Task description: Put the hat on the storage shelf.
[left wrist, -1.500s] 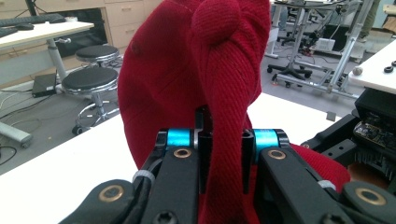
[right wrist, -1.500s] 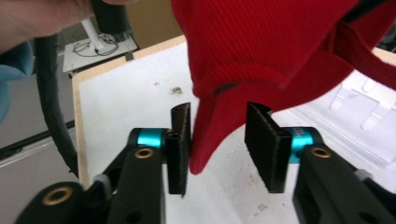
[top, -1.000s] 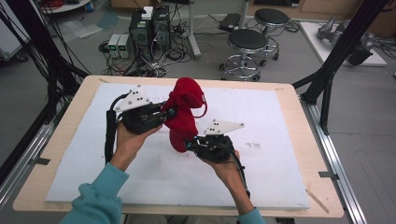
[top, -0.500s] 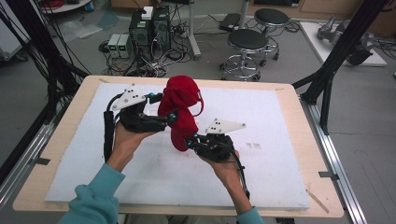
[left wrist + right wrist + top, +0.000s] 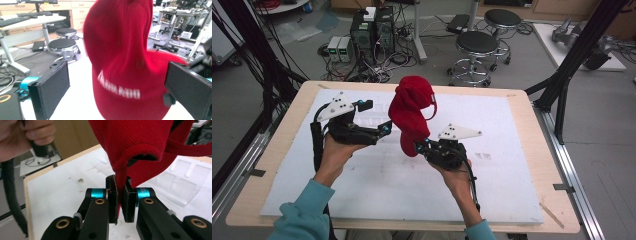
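I've got the right gripper (image 5: pixel 120 195) clamped on the red cap (image 5: pixel 412 112) — held up over the white mat (image 5: pixel 377 185). Left gripper (image 5: pixel 374 117) — jaws spread wide, just beside it.

Red cap (image 5: pixel 120 62) (white lettering) between parted jaws.

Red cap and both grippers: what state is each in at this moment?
Red cap: held up off the white mat, hanging upright, its edge pinched from below.
Right gripper: jaws shut on the cap's edge.
Left gripper: jaws wide open beside the cap, not gripping it.
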A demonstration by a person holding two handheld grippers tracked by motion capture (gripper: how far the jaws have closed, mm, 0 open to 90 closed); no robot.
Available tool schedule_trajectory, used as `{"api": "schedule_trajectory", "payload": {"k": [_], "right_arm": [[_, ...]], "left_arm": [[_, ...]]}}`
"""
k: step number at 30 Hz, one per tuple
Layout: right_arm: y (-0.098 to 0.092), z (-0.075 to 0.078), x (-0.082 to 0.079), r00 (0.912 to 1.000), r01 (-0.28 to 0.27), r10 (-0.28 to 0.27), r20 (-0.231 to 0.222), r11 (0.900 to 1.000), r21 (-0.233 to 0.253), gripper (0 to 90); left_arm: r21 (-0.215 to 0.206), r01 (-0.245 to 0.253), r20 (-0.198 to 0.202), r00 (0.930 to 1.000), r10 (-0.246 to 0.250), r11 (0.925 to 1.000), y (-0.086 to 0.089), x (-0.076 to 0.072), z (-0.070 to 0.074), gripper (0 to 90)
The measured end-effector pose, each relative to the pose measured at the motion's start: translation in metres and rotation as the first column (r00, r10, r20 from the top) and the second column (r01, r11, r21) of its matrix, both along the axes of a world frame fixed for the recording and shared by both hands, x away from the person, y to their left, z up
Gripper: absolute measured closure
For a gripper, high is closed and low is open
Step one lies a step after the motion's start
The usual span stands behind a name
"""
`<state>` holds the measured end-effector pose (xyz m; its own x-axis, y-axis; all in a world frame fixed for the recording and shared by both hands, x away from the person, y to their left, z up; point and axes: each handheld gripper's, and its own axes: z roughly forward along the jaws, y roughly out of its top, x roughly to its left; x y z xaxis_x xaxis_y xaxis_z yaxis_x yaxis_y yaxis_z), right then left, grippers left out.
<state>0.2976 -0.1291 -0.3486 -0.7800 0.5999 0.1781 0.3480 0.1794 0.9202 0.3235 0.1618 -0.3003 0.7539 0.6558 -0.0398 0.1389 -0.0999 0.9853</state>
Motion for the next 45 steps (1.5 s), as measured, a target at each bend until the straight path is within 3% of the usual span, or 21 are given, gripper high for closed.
{"api": "schedule_trajectory", "payload": {"k": [10, 20, 31, 38, 45], "right_arm": [[-0.007, 0.002, 0.017, 0.9977, 0.063, -0.063, 0.024, 0.998, 0.006, 85.5], [-0.006, 0.013, 0.038, 0.9927, 0.099, -0.101, 0.067, 0.995, 0.027, 85.5], [-0.012, 0.015, 0.067, 0.9837, 0.162, -0.165, 0.071, 0.986, 0.043, 85.5], [-0.011, 0.011, 0.084, 0.9819, 0.173, -0.175, 0.071, 0.984, 0.043, 85.5], [-0.008, 0.004, 0.096, 0.9812, 0.181, -0.183, 0.06, 0.983, 0.035, 85.5]], "left_arm": [[0.046, -0.047, -0.05, 0.9975, 0.05, 0.9978, 0.033, -0.007, -0.037, 6.4], [0.108, -0.039, -0.092, 0.9945, 0.05, 0.9933, 0.072, -0.017, -0.075, 6.4], [0.11, -0.079, -0.132, 0.9868, 0.094, 0.9907, 0.101, -0.029, -0.111, 6.5], [0.108, -0.094, -0.127, 0.9861, 0.108, 0.9897, 0.111, -0.035, -0.126, 6.4], [0.079, -0.128, -0.12, 0.9834, 0.137, 0.9886, 0.12, -0.04, -0.137, 6.5]]}}
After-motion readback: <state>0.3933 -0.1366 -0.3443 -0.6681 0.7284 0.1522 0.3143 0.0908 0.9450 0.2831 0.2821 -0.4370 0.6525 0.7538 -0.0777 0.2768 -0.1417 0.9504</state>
